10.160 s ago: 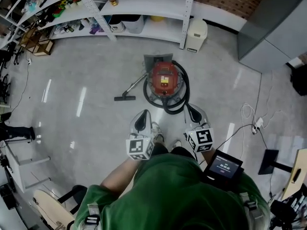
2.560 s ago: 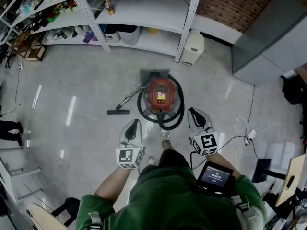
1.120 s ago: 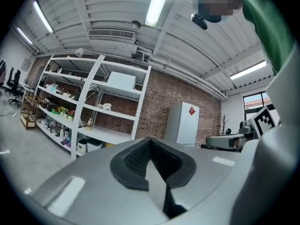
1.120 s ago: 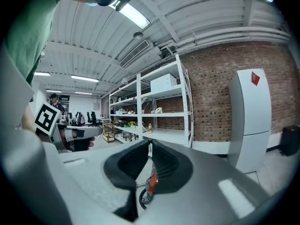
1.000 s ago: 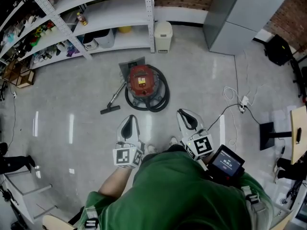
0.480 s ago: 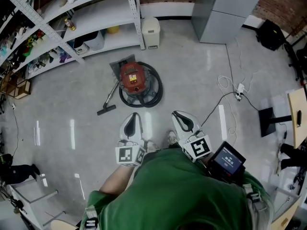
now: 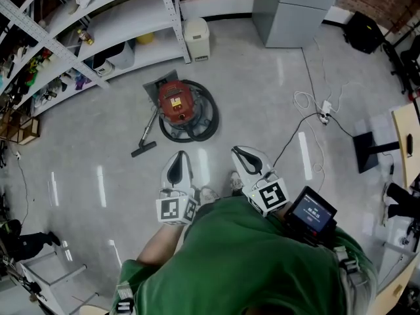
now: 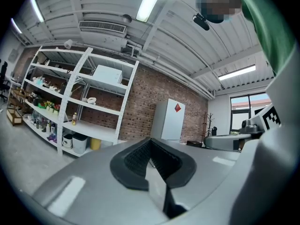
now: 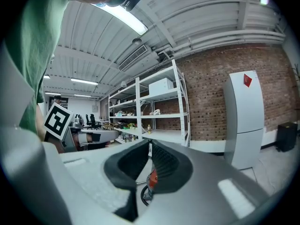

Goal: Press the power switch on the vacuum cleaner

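1. The floor is smooth, pale and glossy. Everything for the task stands on it, not on a counter.
2. The metal shelving runs along the far left wall, with a bare stretch of floor between it and the work.
3. The vacuum cleaner is a red drum type. It stands upright on the floor ahead of the person and slightly to the left, well apart from both grippers. It looks heavy and rigid, so a push straight down should not shift it, though a sideways shove might slide it on this slick floor.
4. Its black hose loops round the drum. It looks springy and is best avoided.
5. The wand with its floor nozzle lies to the left, clear of the likely approach.
6. The right hand-held gripper has its jaws pressed together at the tips with nothing pinched. Its own view shows the red drum far off through the slot below the tips.
7. The left hand-held gripper is likewise closed on nothing and points towards the brick wall.
8. The power switch is too small to make out; only a pale label shows on the lid. It probably needs a short, firm prod from closed tips, not a grasp.
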The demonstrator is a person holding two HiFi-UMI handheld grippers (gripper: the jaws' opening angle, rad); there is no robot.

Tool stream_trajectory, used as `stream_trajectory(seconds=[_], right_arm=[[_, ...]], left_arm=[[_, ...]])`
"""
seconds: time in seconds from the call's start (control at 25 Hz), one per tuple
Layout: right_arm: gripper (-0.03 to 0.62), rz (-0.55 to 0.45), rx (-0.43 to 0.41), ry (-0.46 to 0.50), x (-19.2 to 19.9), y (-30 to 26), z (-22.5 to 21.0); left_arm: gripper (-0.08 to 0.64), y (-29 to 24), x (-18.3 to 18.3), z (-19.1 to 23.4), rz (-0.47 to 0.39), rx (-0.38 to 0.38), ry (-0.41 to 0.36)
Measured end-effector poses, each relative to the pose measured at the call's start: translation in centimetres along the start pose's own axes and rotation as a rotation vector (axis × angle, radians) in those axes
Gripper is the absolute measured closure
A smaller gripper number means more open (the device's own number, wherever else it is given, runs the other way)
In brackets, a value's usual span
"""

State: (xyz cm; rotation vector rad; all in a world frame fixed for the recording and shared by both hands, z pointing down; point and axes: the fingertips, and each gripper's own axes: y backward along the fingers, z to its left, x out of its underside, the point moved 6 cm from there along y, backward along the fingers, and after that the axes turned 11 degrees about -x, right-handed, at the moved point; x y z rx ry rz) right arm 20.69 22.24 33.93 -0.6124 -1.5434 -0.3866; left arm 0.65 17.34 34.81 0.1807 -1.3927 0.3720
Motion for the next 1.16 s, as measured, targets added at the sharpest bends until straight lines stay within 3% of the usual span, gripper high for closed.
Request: stream_trajectory(seconds=[1.16], right_arm=[[0.588, -0.012, 0.009, 0.0, -0.5, -1.1, -0.9]], left_arm=[[0.554, -1.1, -0.6, 0.1, 0.005, 0.017, -0.013]])
